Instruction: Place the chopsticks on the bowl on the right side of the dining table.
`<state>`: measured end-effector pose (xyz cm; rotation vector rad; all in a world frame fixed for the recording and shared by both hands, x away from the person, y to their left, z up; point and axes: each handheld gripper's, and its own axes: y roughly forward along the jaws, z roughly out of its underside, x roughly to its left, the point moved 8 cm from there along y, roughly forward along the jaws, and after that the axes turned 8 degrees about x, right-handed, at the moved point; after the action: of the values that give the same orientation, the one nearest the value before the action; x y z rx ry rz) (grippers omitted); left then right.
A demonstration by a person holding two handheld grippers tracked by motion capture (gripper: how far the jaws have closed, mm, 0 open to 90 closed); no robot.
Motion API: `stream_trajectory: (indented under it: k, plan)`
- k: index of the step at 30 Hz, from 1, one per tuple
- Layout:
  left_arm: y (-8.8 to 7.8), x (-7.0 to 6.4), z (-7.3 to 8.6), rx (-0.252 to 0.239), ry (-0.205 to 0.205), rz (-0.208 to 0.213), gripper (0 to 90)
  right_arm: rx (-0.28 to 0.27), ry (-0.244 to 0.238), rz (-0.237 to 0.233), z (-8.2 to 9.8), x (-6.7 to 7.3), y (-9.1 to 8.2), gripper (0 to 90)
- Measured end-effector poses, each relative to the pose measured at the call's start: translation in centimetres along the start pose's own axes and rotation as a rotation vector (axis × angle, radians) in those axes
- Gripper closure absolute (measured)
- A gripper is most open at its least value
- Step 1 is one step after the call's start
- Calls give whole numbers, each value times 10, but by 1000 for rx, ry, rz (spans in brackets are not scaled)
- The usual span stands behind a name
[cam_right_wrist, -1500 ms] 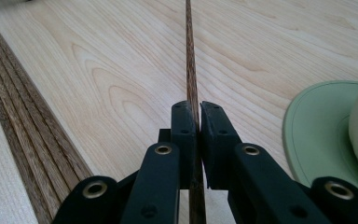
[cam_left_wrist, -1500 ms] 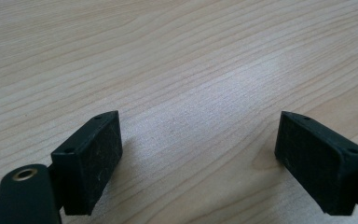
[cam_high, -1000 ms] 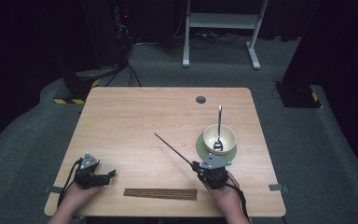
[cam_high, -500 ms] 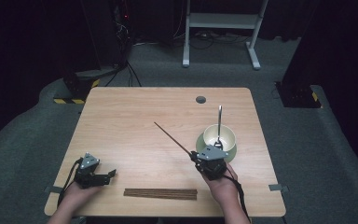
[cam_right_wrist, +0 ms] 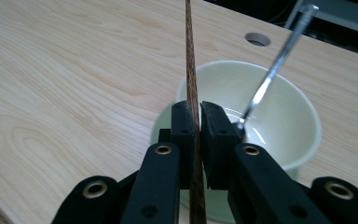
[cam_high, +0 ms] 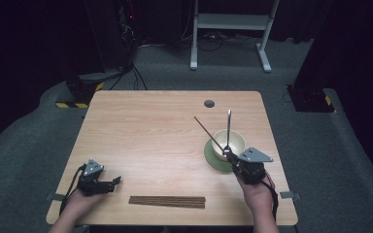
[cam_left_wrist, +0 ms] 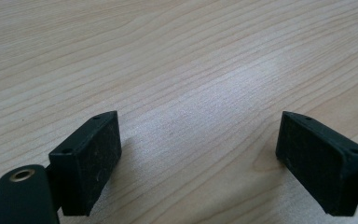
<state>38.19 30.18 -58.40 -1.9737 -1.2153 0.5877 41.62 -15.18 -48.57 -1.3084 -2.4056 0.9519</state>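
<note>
The right claw [cam_high: 230, 158] is clenched on a single brown chopstick [cam_high: 208, 131], pinching it near one end at the front rim of the bowl [cam_high: 236, 140]; in the right gripper view the stick [cam_right_wrist: 191, 60] runs straight up between the two pressed pads and on past them. From the high view its long axis slants up and away from the claw toward the far left, the free tip pointing at the middle of the desk [cam_high: 150, 131] and raised clear of the wood. The pale green bowl sits on a green saucer [cam_high: 212, 158] near the desk's right edge, with a metal spoon [cam_high: 228, 127] standing in it, handle leaning toward the far side. The remaining chopsticks [cam_high: 167, 201] lie flat in a bundle along the near edge, their length running left to right. The left claw [cam_high: 111, 182] rests on the desk at the near left, released, with bare wood between its pads [cam_left_wrist: 91, 158]
</note>
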Motion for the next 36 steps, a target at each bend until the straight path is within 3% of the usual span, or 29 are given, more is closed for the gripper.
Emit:
stream_trajectory:
  k: [11, 36]
  plan:
    - [0, 0, 0, 0, 3, 4, 139, 30, 55, 64, 16, -26, 2, 842]
    - [0, 0, 0, -1, 3, 3, 141, 61, 59, 80, 23, -33, 13, 834]
